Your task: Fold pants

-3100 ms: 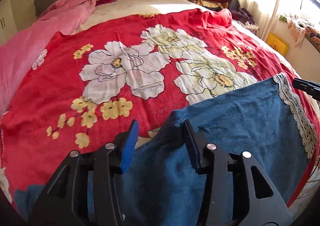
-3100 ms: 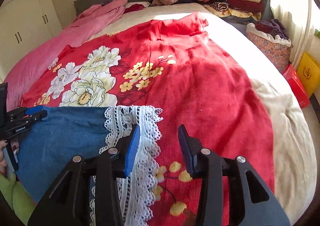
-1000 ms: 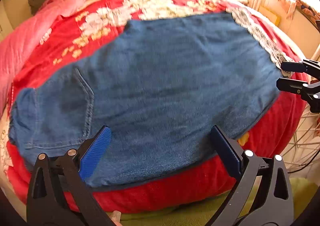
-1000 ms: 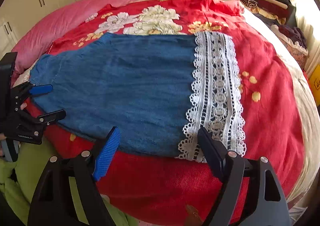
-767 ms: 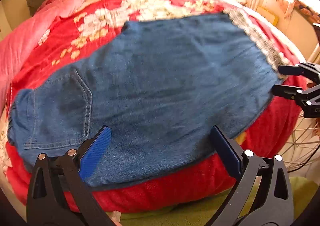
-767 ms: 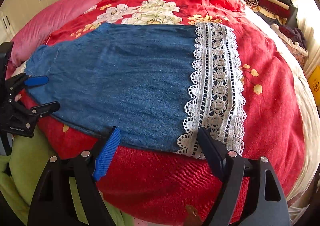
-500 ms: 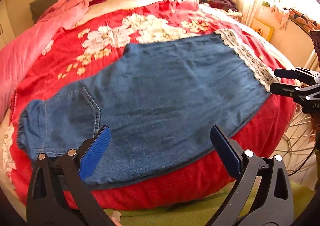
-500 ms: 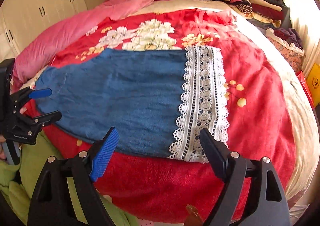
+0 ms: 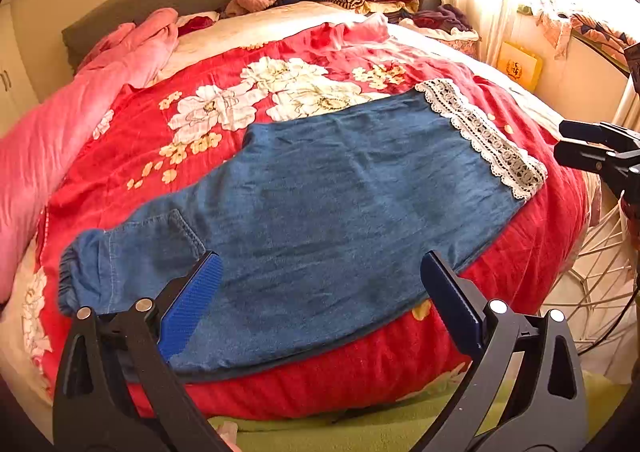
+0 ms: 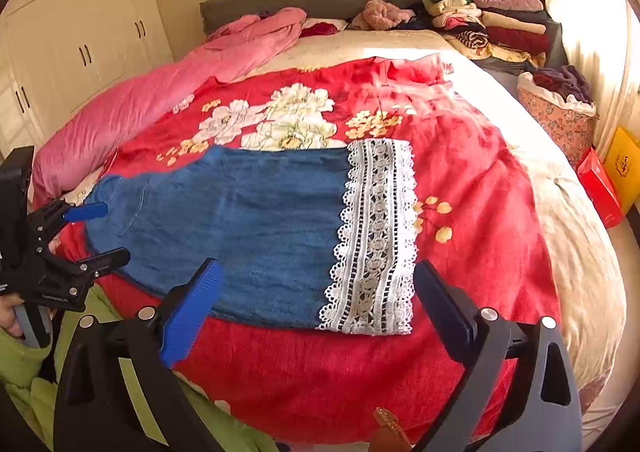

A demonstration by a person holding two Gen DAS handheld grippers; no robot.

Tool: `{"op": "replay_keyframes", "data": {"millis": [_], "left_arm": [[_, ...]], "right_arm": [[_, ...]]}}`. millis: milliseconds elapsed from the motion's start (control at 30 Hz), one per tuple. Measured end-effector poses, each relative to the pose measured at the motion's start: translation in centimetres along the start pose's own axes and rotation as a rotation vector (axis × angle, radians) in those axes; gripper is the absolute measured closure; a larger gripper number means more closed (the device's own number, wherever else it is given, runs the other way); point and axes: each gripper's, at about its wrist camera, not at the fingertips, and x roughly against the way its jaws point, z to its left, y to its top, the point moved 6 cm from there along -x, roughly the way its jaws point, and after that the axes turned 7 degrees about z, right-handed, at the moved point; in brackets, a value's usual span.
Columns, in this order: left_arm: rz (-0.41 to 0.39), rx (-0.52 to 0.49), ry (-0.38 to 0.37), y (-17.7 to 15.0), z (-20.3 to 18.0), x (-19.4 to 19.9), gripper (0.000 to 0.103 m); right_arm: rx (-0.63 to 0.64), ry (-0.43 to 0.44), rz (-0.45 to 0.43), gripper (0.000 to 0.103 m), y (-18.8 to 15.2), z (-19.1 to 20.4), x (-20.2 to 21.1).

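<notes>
The blue denim pants (image 9: 340, 191) lie flat across a red floral blanket (image 9: 224, 83), elastic waist and back pocket (image 9: 160, 240) at the left, white lace hem (image 9: 484, 139) at the right. My left gripper (image 9: 320, 264) hovers open above the near edge of the waist half, with nothing in it. In the right wrist view the pants (image 10: 260, 219) and lace hem (image 10: 376, 232) lie below my right gripper (image 10: 316, 268); its jaws are opening wide with nothing between them. Each gripper shows in the other's view: the right gripper (image 9: 592, 147) and the left gripper (image 10: 114, 232).
A pink quilt (image 10: 168, 91) runs along the bed's left side. Folded clothes (image 10: 492, 23) are stacked at the headboard, beside a laundry basket (image 10: 560, 119). A white wire frame (image 9: 600, 252) stands off the bed's right side. Green cloth (image 9: 360, 432) lies below the near edge.
Earlier both grippers pinched the pants' edges; they have let go. Over the last second both rose and drew back from the bed, and the right jaws spread wider.
</notes>
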Motion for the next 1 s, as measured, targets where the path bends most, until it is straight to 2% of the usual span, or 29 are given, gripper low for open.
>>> {"op": "replay_keyframes", "data": {"millis": [300,667,833,1000], "left_arm": [[-0.021,-0.008,-0.007,1.3,-0.8,0.4,0.01],[-0.05,-0.053,-0.013,4.5,-2.4,0.2,0.01],[-0.049,-0.07,-0.034,7.2,-3.0,-1.1,0.01],[-0.006,-0.111,-0.057,10.4,-4.1,-4.4,0.01]], "right_arm": [[-0.03,-0.02,-0.04,0.007,0.1,-1.4,1.3],[-0.058,-0.022,-0.039,0.007,-0.4,-2.6,1.1],[-0.075,-0.01,-0.015,0.007,-0.9,-3.1,-0.1],[-0.105,0.009,0.005,0.007,-1.3,-3.5,-1.4]]}}
